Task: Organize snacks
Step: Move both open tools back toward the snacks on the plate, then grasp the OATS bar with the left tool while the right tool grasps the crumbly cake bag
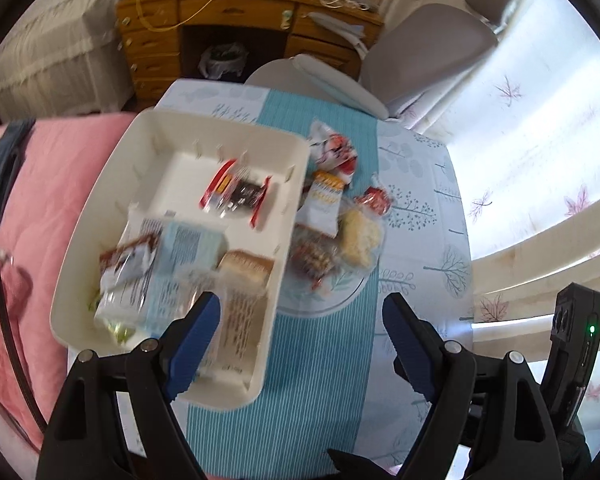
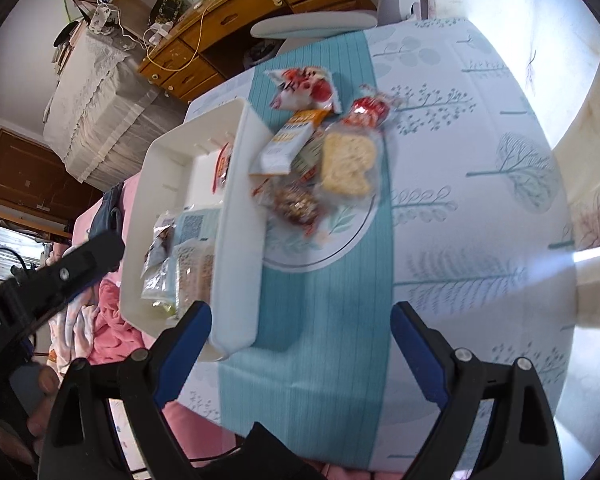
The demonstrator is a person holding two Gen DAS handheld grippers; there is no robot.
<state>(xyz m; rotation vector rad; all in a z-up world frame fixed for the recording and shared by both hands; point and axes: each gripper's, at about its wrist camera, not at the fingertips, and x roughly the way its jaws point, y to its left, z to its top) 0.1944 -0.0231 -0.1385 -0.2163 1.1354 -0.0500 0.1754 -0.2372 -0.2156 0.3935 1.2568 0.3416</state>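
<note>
A cream plastic bin [image 1: 236,128] [image 2: 240,216] sits on the left side of a small table and holds several snack packets, among them a red-edged one [image 1: 236,196]. More wrapped snacks lie piled on a round plate [image 1: 340,300] [image 2: 332,252] to the bin's right: a yellow cracker pack [image 1: 360,236] [image 2: 348,164], a white and orange packet [image 1: 324,200] [image 2: 288,144], a red and white bag [image 1: 332,148] [image 2: 304,88]. My left gripper [image 1: 300,340] hovers open over the bin's near corner with nothing between its jaws. My right gripper [image 2: 302,344] hangs open and empty over the teal runner.
The teal runner [image 1: 312,380] [image 2: 320,340] crosses a white tree-print tablecloth [image 2: 480,200]. A pink bedspread [image 1: 48,200] lies left of the table. A grey chair [image 1: 420,52] and a wooden desk [image 1: 228,20] stand behind. A bright curtained window [image 1: 540,120] is at the right.
</note>
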